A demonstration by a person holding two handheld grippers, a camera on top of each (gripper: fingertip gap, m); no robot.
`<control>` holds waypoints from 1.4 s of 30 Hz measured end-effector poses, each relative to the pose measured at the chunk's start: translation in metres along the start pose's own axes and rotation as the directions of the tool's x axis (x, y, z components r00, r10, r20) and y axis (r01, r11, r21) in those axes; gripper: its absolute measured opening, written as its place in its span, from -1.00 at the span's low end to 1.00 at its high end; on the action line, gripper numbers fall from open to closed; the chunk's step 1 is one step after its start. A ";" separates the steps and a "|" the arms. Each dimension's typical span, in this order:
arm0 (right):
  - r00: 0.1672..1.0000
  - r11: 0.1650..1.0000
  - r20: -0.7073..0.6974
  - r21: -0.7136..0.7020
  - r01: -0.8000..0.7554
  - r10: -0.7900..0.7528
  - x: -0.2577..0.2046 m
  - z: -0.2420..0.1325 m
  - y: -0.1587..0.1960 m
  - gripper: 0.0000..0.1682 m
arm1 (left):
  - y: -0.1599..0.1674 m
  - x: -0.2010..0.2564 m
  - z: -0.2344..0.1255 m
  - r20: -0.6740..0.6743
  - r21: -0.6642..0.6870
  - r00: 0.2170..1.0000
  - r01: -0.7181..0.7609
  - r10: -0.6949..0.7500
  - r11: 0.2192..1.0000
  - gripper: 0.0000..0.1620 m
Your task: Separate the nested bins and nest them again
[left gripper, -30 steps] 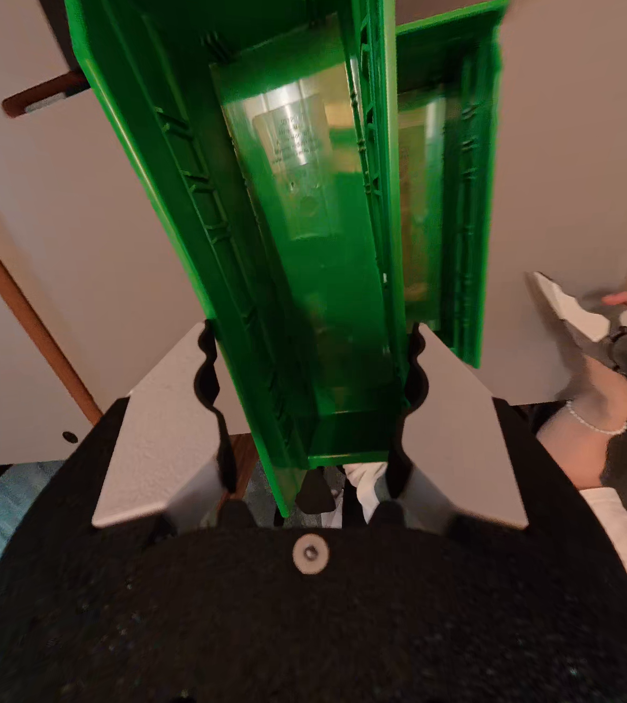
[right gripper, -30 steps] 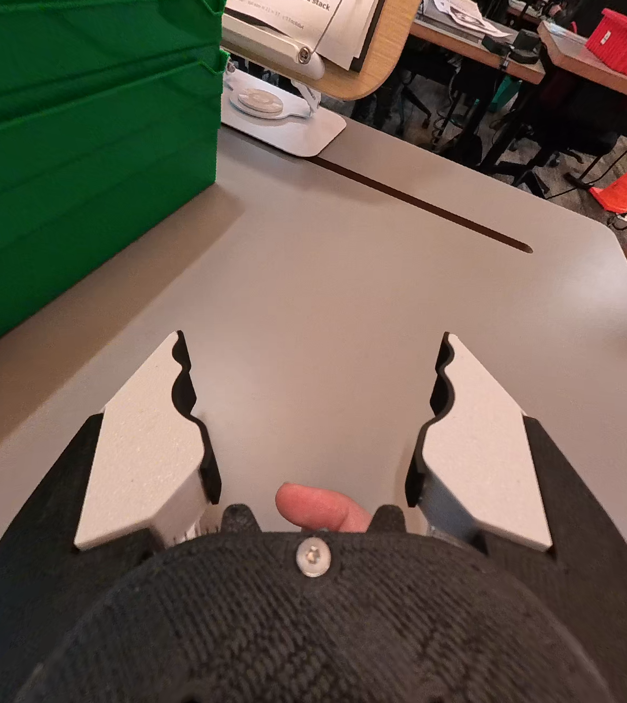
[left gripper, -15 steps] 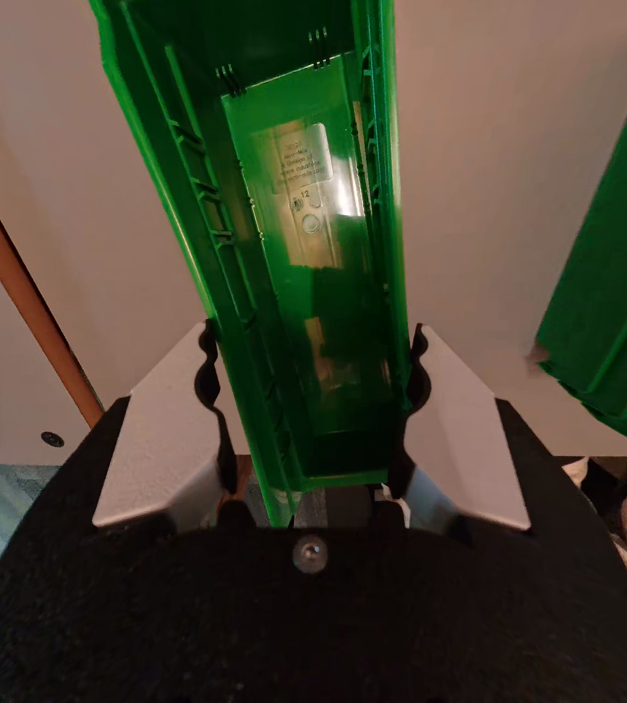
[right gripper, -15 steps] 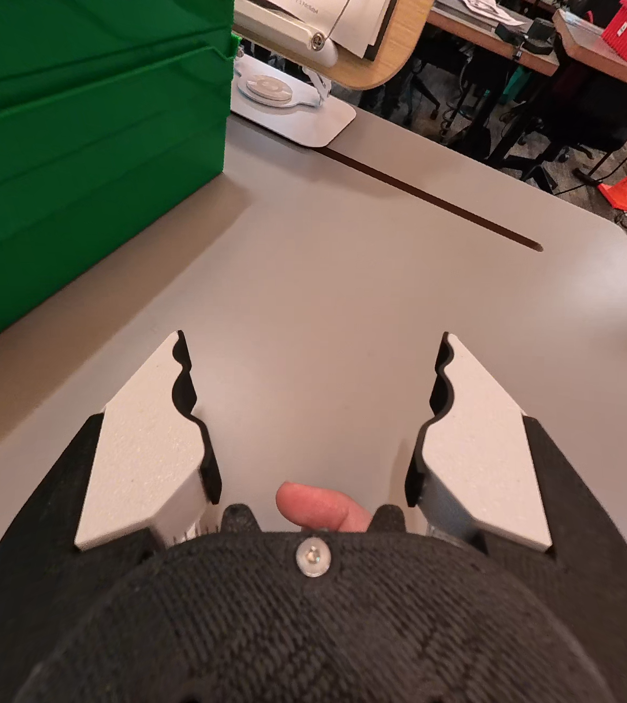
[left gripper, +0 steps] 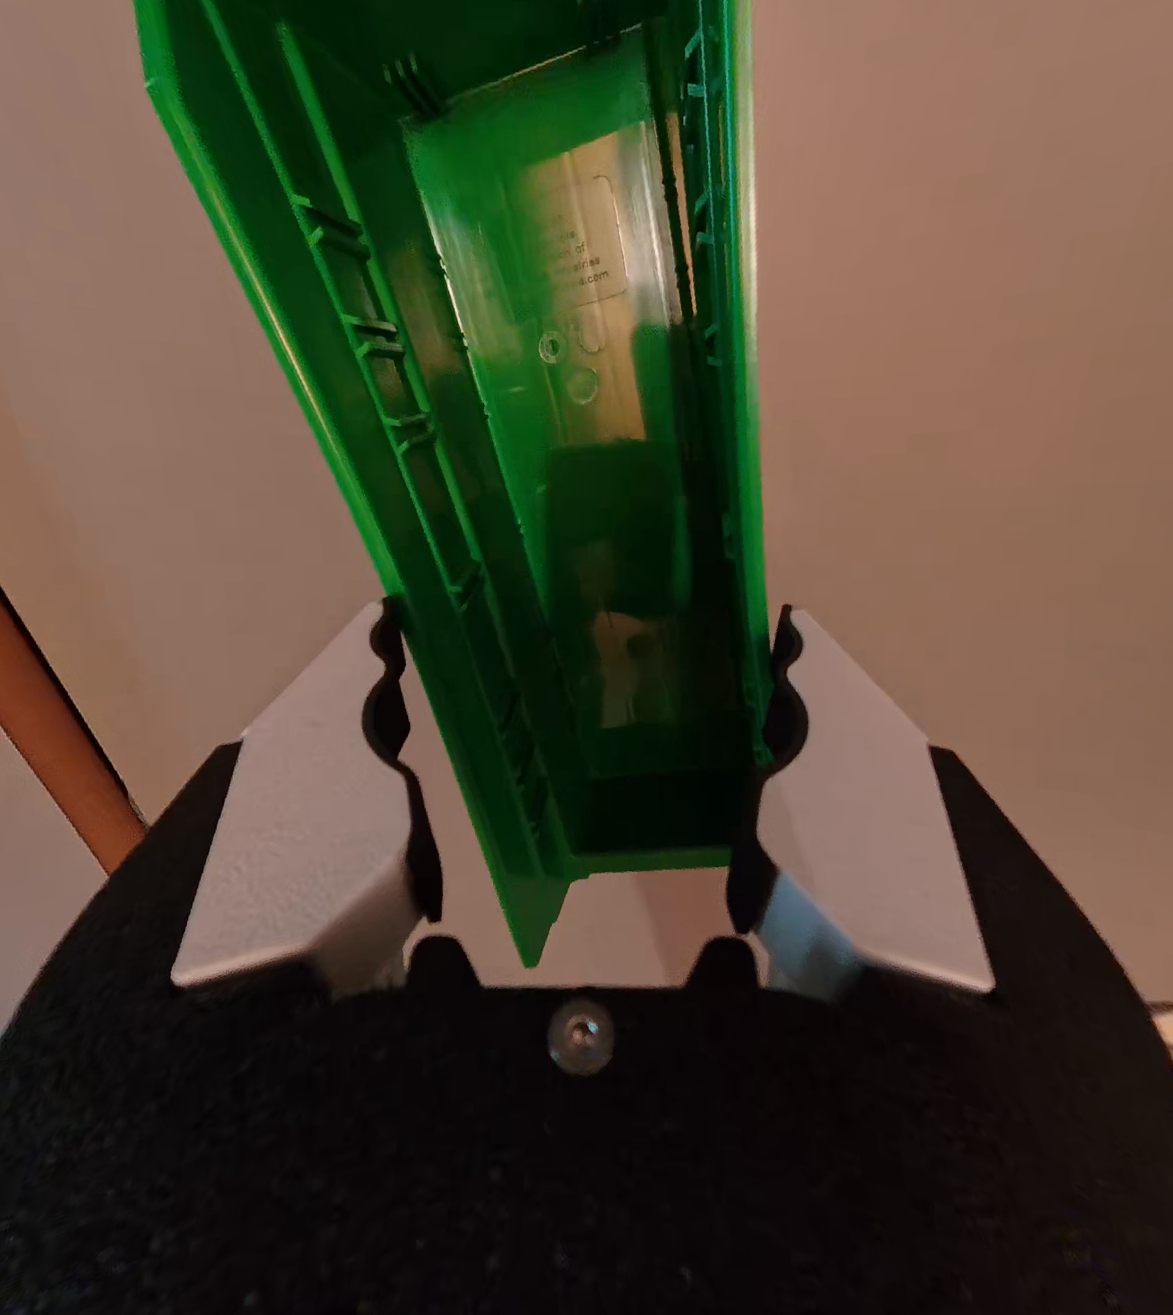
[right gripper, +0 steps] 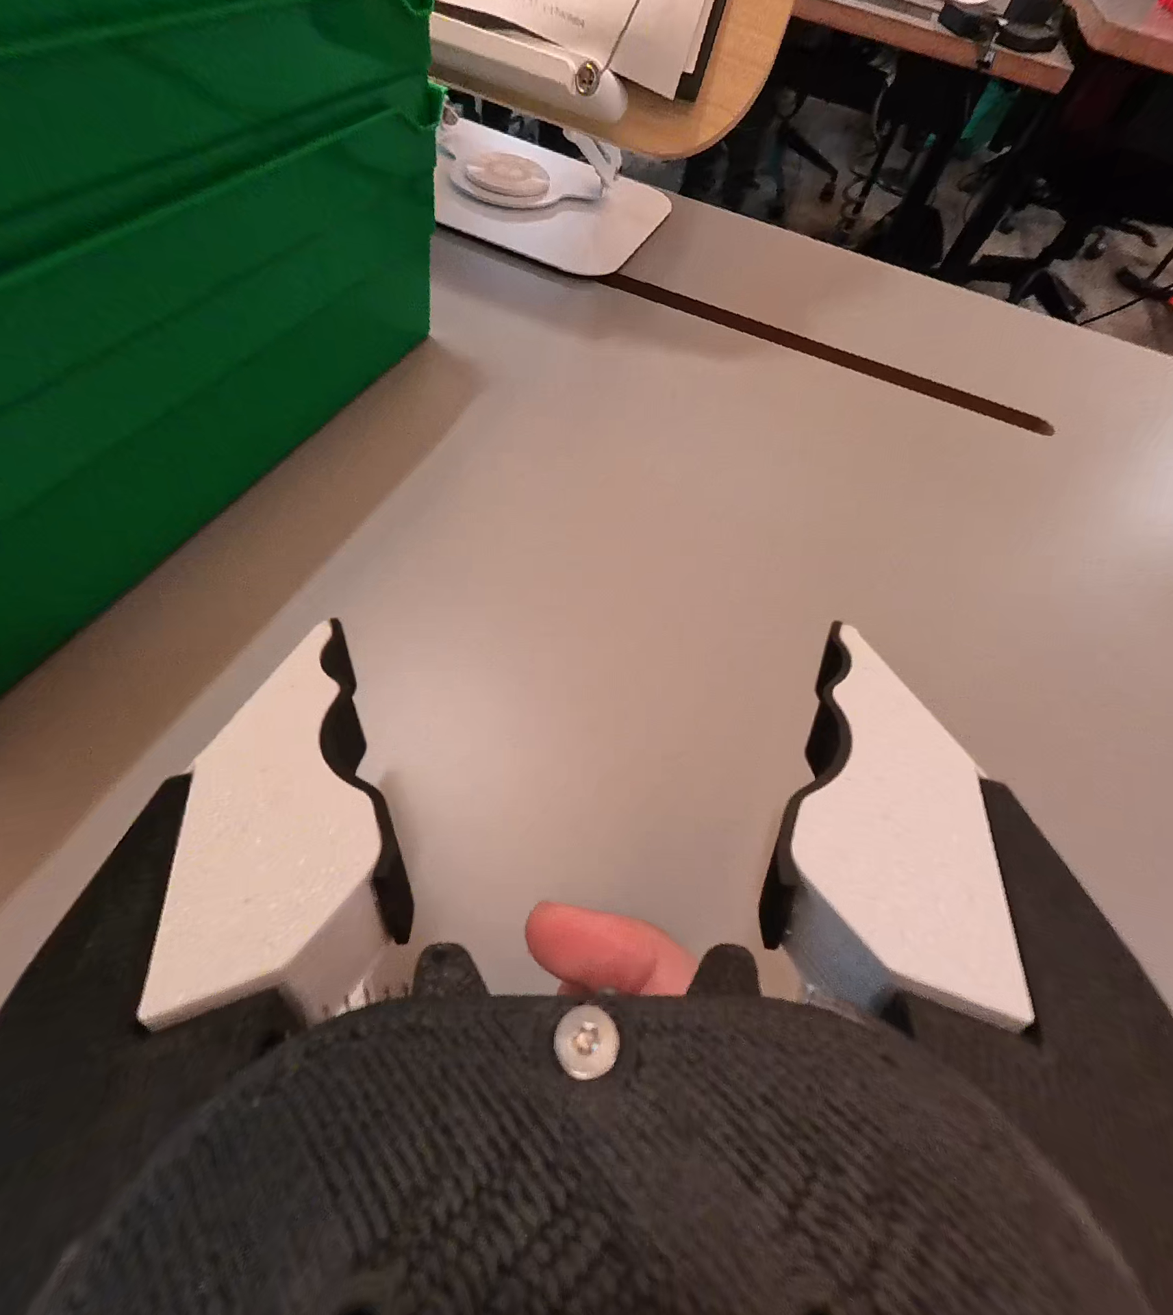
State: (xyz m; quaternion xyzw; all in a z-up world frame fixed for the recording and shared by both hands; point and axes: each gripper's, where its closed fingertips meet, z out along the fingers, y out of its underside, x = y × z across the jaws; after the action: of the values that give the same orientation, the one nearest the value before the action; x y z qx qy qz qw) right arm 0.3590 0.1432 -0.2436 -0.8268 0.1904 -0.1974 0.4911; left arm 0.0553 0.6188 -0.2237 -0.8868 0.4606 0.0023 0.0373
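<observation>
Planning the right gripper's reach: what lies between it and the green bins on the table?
Only bare table separates the right gripper from the green bins, per the right wrist view.

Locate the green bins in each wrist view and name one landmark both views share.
Left wrist view: one green bin runs up the centre from between the left gripper fingers.
Right wrist view: stacked green bins fill the upper left, standing on the table.
Shared landmark: the grey table, also behind the bin.
</observation>
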 end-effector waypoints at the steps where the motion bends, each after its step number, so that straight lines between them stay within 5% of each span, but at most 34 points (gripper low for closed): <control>1: 1.000 1.000 0.008 -0.006 -0.011 0.012 -0.002 -0.001 0.002 0.52 | -0.003 -0.002 0.003 0.009 0.012 1.000 -0.010 0.009 1.000 0.25; 19: 0.984 0.984 0.020 0.004 -0.177 0.176 -0.018 -0.042 0.008 0.61 | -0.010 0.003 0.010 0.062 0.155 0.993 -0.113 0.105 0.981 0.43; 28: 0.955 0.956 0.066 0.026 -0.292 0.290 -0.038 -0.077 -0.011 0.50 | -0.002 0.002 0.010 0.052 0.163 0.990 -0.138 0.132 0.977 0.43; 36: 0.978 0.963 0.056 0.175 -0.205 0.199 -0.068 -0.095 -0.111 0.62 | 0.005 0.004 0.002 0.023 0.219 0.997 -0.071 0.068 0.973 0.45; 42: 0.988 0.978 0.144 0.191 -0.079 0.052 -0.118 -0.076 -0.214 0.75 | 0.008 0.040 -0.086 -0.115 0.638 0.993 0.073 0.001 0.767 0.38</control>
State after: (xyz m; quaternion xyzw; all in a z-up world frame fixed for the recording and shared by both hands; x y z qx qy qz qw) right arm 0.2455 0.2423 -0.0366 -0.7794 0.1629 -0.1412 0.5883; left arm 0.0690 0.5760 -0.1404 -0.8284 0.4179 -0.2035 0.3125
